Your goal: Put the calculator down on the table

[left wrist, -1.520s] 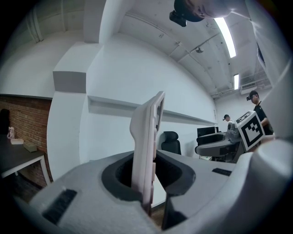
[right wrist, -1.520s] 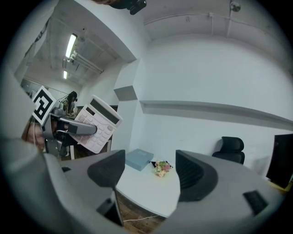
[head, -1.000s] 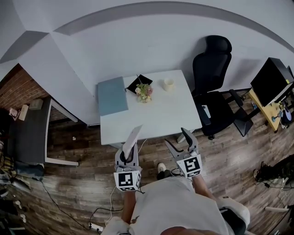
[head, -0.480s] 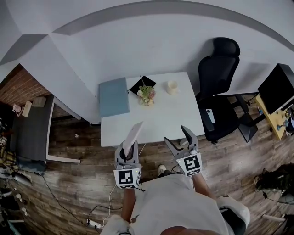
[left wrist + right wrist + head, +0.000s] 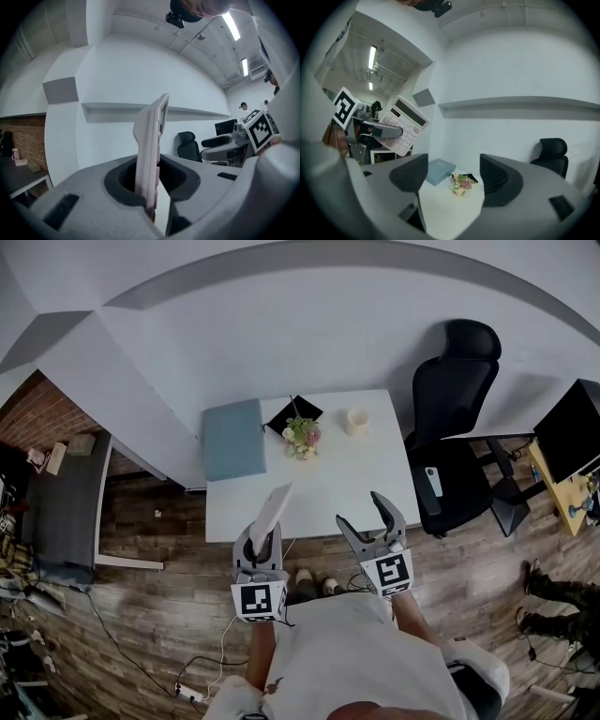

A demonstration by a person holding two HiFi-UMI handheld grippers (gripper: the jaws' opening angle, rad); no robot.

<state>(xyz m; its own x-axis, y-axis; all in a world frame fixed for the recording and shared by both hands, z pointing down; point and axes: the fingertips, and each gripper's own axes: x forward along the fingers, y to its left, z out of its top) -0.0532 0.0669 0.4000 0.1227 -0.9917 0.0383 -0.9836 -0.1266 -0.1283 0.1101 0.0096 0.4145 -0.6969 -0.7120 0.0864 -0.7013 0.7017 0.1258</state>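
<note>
A pale pink calculator (image 5: 270, 513) stands on edge in my left gripper (image 5: 265, 542), which is shut on its lower end. In the left gripper view the calculator (image 5: 151, 154) rises edge-on between the pads, and in the right gripper view the calculator (image 5: 405, 125) shows its keys and display at the left. It hangs over the near edge of the white table (image 5: 337, 484). My right gripper (image 5: 367, 516) is open with nothing between its fingers, level with the left one, at the table's near edge. Through its jaws I see the table (image 5: 450, 201).
On the table lie a blue-grey folder (image 5: 232, 438), a black cloth (image 5: 291, 412), a small bunch of flowers (image 5: 301, 436) and a cream cup (image 5: 356, 420). A black office chair (image 5: 452, 437) stands at the table's right, a dark bench (image 5: 58, 507) at the left, cables on the wooden floor.
Both grippers have drifted toward the table with the person; the table and chair sit slightly lower and more central in the head view. The calculator stays gripped in the left gripper.
</note>
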